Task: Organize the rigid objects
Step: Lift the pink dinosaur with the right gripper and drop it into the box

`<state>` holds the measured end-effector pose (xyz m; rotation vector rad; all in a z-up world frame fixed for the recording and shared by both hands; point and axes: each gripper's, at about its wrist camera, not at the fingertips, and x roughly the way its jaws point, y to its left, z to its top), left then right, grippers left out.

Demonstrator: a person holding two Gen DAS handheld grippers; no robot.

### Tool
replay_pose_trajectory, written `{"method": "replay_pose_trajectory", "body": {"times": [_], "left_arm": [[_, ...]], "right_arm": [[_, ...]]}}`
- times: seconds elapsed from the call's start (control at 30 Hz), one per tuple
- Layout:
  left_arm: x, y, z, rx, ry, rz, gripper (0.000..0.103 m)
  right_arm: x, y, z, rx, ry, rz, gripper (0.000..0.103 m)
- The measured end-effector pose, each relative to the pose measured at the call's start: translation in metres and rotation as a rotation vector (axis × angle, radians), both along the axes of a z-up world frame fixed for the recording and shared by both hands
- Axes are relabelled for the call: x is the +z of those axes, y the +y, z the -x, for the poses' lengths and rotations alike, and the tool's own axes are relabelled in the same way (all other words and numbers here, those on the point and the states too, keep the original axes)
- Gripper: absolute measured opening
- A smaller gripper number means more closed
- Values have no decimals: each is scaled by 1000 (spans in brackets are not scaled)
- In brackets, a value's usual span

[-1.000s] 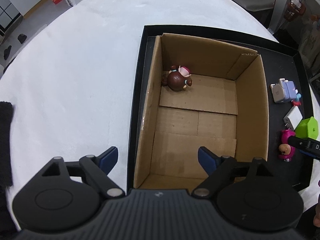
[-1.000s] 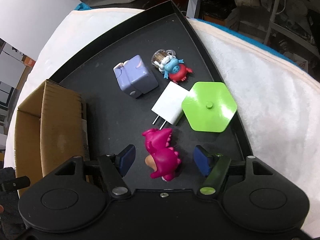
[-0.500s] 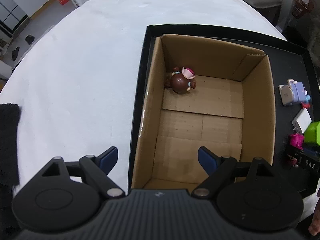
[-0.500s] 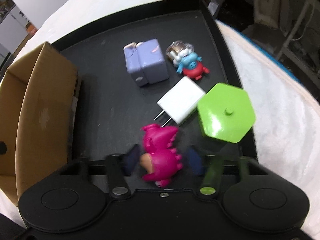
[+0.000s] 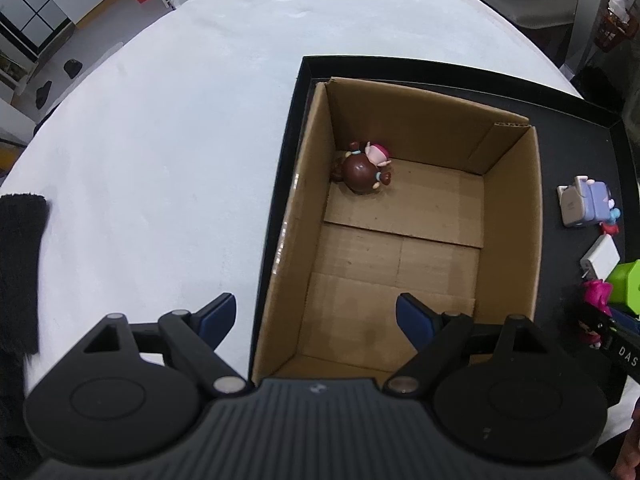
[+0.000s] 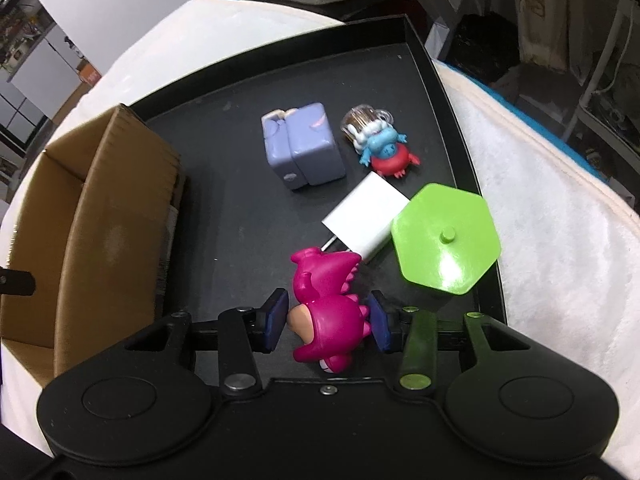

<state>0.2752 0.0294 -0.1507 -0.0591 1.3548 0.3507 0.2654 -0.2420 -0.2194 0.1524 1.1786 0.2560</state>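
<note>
My right gripper [image 6: 328, 322] is shut on a magenta dinosaur figure [image 6: 328, 300] over the near part of the black tray [image 6: 240, 200]. Beyond it lie a white charger [image 6: 366, 216], a green hexagonal lid [image 6: 446, 238], a lilac cube toy [image 6: 304, 152] and a blue-and-red figure [image 6: 384, 148]. An open cardboard box [image 5: 400, 220] stands on the tray's left part, with a brown doll figure [image 5: 362, 168] in its far left corner. My left gripper [image 5: 316, 316] is open and empty above the box's near left wall. The magenta figure also shows in the left wrist view [image 5: 596, 304].
The tray sits on a white cloth-covered table [image 5: 160, 160]. A black cloth [image 5: 20, 264] lies at the table's left edge. The box also shows in the right wrist view [image 6: 100, 224], left of the loose objects. Shelving and clutter stand beyond the table's right side.
My right gripper has closed on the magenta dinosaur figure, which was loose between open fingers a second ago. The left gripper has drifted slightly left and back over the box.
</note>
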Motion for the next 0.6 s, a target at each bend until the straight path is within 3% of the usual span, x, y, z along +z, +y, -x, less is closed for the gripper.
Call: {"method": "replay_pose_trajectory", "body": {"times": [0.6], "left_arm": [[1,24,10,-27,-58,50,86]], "right_arm": [[41,19,4,2,-93,76,43]]}}
